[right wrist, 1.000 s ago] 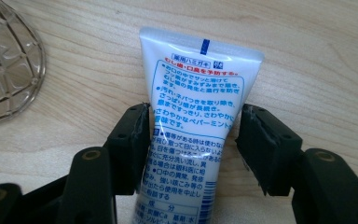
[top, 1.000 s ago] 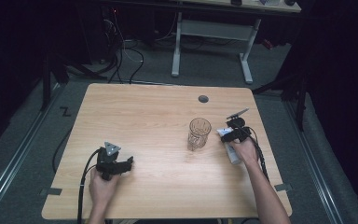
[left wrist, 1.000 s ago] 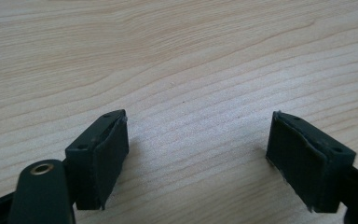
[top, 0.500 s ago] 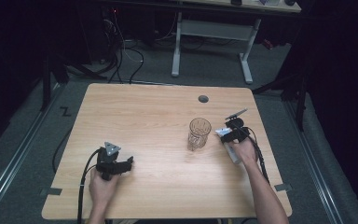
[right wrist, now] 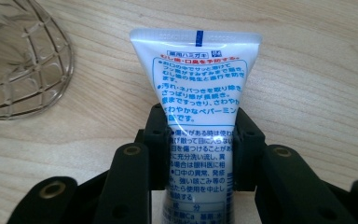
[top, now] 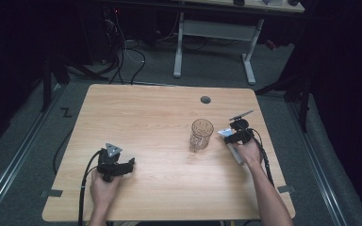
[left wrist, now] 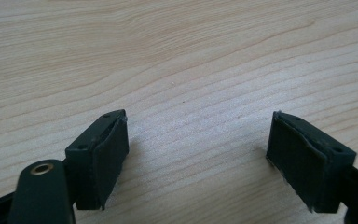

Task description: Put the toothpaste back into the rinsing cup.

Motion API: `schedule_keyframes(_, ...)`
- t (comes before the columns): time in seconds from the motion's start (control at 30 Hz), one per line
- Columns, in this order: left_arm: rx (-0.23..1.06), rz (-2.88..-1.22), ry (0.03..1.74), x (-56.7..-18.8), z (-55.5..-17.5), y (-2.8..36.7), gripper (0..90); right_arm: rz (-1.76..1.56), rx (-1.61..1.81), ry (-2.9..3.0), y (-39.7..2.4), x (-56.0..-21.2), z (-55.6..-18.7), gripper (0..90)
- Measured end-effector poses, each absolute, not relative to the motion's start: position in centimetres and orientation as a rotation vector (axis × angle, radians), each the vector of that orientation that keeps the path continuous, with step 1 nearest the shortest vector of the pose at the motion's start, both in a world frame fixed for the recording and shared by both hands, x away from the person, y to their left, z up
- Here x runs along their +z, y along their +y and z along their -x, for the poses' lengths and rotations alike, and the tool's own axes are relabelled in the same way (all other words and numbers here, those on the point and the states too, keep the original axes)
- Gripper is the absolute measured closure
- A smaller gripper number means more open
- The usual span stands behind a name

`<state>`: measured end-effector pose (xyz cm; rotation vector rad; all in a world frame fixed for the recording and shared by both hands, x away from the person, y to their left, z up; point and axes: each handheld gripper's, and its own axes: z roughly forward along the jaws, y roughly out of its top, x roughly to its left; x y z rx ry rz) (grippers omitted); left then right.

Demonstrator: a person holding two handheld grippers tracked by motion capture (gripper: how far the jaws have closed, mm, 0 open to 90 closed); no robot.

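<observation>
A white toothpaste tube [right wrist: 196,84] with blue and red print is clamped between the jaws of my right gripper [right wrist: 200,140], its crimped end pointing away from the camera. In the high view that right gripper [top: 233,133] sits at the table's right side with the tube [top: 225,133], just right of a clear patterned glass cup [top: 201,134] that stands upright. The cup's wall [right wrist: 18,60] shows at the upper left of the right gripper view. My left gripper [top: 122,165] rests near the front left of the table; its jaws [left wrist: 196,158] stand wide apart over bare wood.
The wooden table [top: 151,117] has a round grommet hole [top: 205,100] near its far edge. Cables [top: 82,188] trail from the left gripper off the front edge. A white desk frame [top: 217,33] and floor cables stand beyond the table.
The right gripper with the tube has shifted slightly toward the cup. The left gripper has stayed put.
</observation>
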<state>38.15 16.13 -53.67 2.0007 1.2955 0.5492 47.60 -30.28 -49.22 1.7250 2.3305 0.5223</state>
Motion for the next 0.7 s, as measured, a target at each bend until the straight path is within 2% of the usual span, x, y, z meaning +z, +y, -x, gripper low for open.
schedule_keyframes(0.23, 0.550, -2.001, 1.295, -53.7, -38.2, 16.1, 20.5, -1.732, 0.620, 2.342, -31.0, -48.7, -47.1, 66.7)
schedule_keyframes(0.7, 0.550, -1.999, 1.296, -53.7, -38.2, 16.1, 20.5, -1.576, 0.809, 2.339, -31.0, -45.4, -44.9, 66.7)
